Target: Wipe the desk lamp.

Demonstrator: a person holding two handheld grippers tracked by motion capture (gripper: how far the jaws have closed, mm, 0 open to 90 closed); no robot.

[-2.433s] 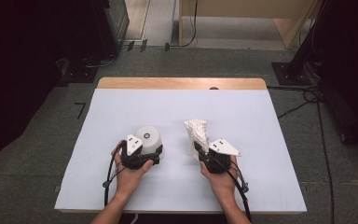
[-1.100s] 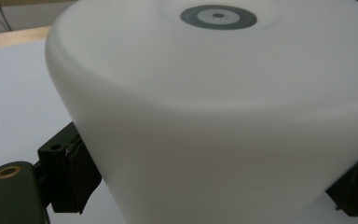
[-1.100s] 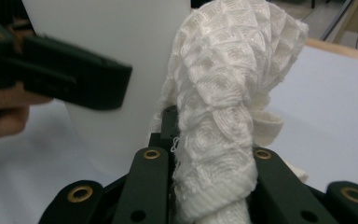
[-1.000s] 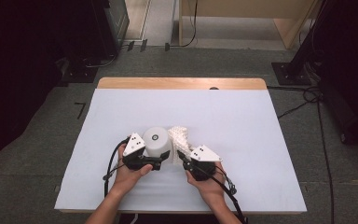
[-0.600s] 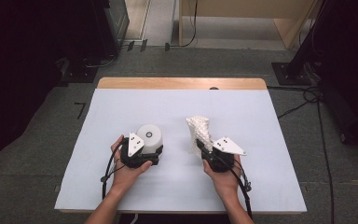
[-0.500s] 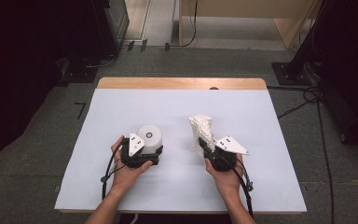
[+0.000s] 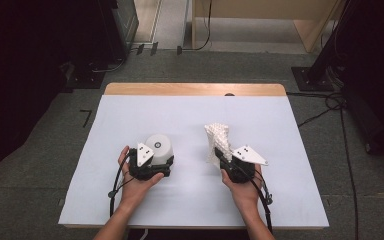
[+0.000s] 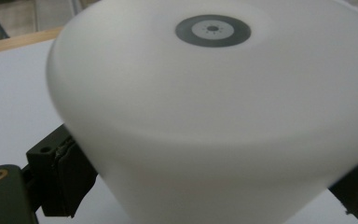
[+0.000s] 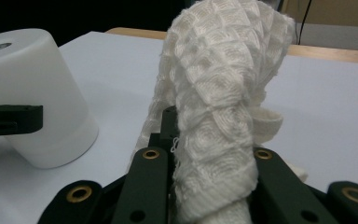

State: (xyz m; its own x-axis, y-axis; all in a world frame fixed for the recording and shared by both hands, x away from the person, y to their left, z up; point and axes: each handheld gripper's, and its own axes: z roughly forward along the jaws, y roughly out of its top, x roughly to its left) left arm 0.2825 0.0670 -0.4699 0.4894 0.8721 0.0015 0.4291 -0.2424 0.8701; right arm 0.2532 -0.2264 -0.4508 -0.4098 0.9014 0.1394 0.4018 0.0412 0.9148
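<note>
A white round container (image 7: pixel 159 146) with a small grey ring on its top (image 8: pixel 213 30) stands on the table, and my left gripper (image 7: pixel 152 160) is shut on its lower wall. One black pad (image 8: pixel 70 179) presses its side. From the right gripper view the container (image 9: pixel 37 93) stands off to the left. A white knitted cloth (image 7: pixel 219 141) rises bunched and upright from my right gripper (image 7: pixel 223 159), which is shut on its lower end. The cloth (image 9: pixel 219 116) stands between that gripper's two black jaws and hides their tips.
A white sheet (image 7: pixel 190 120) covers the table, with a wooden strip (image 7: pixel 195 89) along the far edge. Dark equipment and cables lie on the floor to the left and right. A hand (image 7: pixel 137 187) holds each gripper near the front of the table.
A second ago the two grippers were close together with the cloth against the container. They have since moved apart, the right one carrying the cloth to the right.
</note>
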